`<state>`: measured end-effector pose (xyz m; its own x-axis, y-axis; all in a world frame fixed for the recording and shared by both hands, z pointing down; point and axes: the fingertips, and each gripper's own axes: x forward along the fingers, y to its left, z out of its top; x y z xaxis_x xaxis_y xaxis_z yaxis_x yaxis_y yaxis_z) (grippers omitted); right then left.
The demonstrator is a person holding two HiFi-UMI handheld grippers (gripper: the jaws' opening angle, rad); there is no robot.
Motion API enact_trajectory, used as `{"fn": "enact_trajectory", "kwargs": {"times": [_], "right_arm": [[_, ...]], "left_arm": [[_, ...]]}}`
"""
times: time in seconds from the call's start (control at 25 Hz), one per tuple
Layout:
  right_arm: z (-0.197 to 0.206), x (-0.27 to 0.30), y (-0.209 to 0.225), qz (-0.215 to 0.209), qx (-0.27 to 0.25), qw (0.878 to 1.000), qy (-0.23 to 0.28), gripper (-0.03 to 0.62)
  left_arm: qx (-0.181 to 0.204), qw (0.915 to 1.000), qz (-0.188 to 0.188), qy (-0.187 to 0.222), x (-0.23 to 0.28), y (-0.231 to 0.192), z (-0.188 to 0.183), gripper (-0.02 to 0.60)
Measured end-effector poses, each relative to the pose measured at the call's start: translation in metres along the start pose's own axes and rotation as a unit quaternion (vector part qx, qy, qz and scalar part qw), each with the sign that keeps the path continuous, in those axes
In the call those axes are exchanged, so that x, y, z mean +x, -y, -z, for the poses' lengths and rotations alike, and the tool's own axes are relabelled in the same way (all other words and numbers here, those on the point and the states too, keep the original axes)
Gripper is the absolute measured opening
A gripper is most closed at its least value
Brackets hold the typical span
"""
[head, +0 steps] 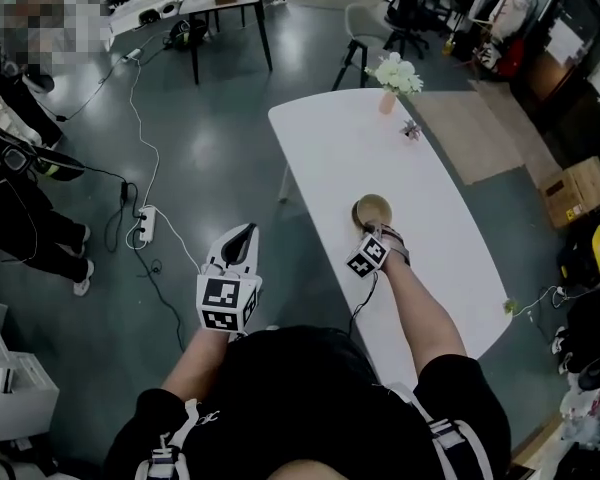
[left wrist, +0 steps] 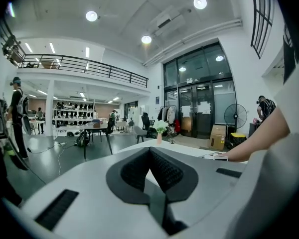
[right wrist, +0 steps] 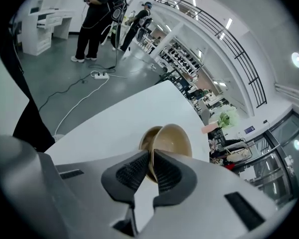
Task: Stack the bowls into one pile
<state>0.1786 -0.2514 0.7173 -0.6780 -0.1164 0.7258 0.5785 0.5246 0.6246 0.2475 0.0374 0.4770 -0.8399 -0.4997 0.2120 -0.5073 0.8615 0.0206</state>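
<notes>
Gripping the near rim of a tan bowl (right wrist: 175, 142), my right tongs (right wrist: 151, 159) have their pads pressed on either side of its thin wall, so the bowl stands tilted with its hollow facing away from me. A second bowl (right wrist: 146, 139) of the same colour sits right behind it on the left, the two overlapping; whether they touch I cannot tell. Both are near the middle of the white table (right wrist: 114, 128). My left tongs (left wrist: 149, 156) are closed on nothing, held beside the table's left edge over the grey floor (head: 210, 118). A vase (head: 393, 80) of pale flowers stands at the table's far end, and a power strip (head: 143, 223) lies on the floor.
</notes>
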Motion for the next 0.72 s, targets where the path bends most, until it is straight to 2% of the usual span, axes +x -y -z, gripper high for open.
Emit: {"fn": "enact_trajectory", "kwargs": {"times": [0.16,0.32,0.4,0.44,0.52,0.64,0.72], "right_arm": [[-0.002,-0.002,-0.005,-0.022,0.044,0.999,0.004,0.069],[-0.011,-0.009,-0.010,-0.048,0.099,0.994,0.023,0.132],[-0.023,-0.021,0.000,-0.050,0.152,0.986,0.047,0.132],[-0.029,-0.032,0.012,-0.045,0.189,0.979,0.067,0.129],[-0.045,-0.062,0.043,-0.017,0.264,0.956,0.127,0.084],[-0.071,-0.131,0.093,0.041,0.343,0.907,0.242,0.019],[-0.083,-0.182,0.118,0.069,0.374,0.873,0.306,0.017]], "left_arm": [[-0.001,1.0000,0.004,-0.004,-0.006,0.000,0.000,0.014],[0.001,1.0000,0.009,-0.003,-0.007,0.002,0.007,0.014],[0.002,0.9999,0.013,-0.001,-0.004,0.004,0.004,0.014],[0.002,0.9999,0.014,0.000,-0.002,0.006,0.001,0.014],[0.002,0.9998,0.018,0.000,0.003,0.013,-0.004,0.014],[0.001,0.9996,0.028,0.007,0.011,0.026,-0.015,0.014],[-0.003,0.9992,0.037,0.013,0.016,0.035,-0.023,0.014]]}}
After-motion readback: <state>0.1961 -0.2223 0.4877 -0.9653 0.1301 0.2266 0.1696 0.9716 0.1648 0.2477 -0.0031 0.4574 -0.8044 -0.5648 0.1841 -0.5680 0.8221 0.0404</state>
